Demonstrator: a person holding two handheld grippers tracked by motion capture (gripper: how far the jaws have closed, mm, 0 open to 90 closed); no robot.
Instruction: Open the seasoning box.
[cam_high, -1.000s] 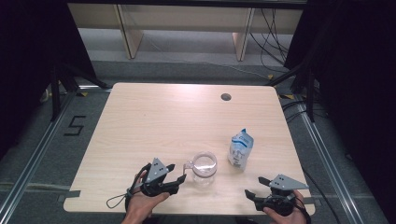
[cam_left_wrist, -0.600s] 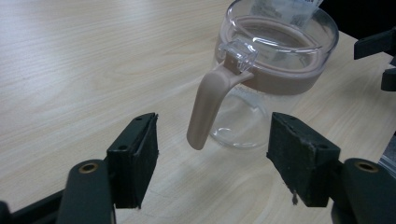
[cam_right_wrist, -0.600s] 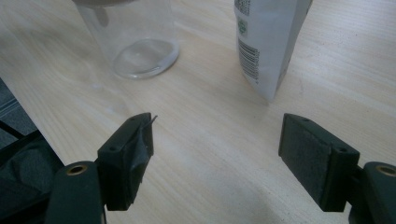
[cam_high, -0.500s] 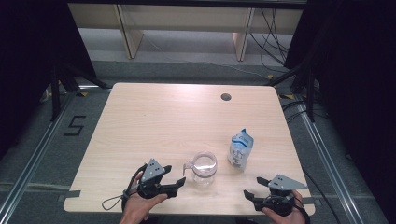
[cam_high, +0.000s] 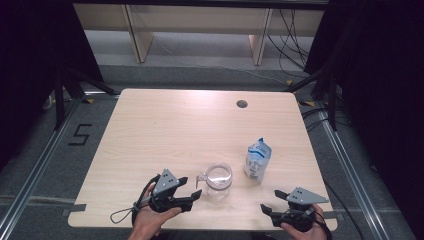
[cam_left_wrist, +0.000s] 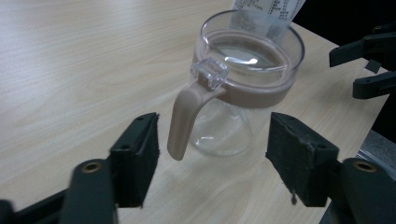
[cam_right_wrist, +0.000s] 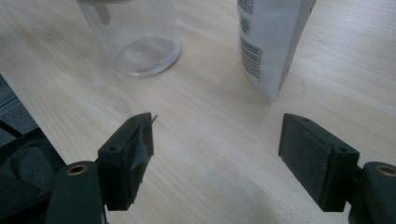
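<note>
High view: left gripper (cam_high: 192, 187) just closing, unclamped, at glass pitcher (cam_high: 219, 177) handle | right gripper (cam_high: 270, 201) open, idle | milk carton (cam_high: 258, 159) untouched | nothing grasped yet

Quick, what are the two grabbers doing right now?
Left gripper: open, holding nothing, jaws just closing a little by the glass jug.
Right gripper: open, holding nothing.

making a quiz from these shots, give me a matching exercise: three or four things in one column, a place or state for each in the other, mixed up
Things:
1. clear glass jug with tan handle
2. white and blue paper pouch
3. left gripper
4. round dark hole in the wooden table

Places or states:
A. near the far edge
B. jaws open, facing the jug's handle
C. upright, right of the jug
D. between left gripper and pouch

Pairs: 1-D, 2-C, 3-B, 4-A
</note>
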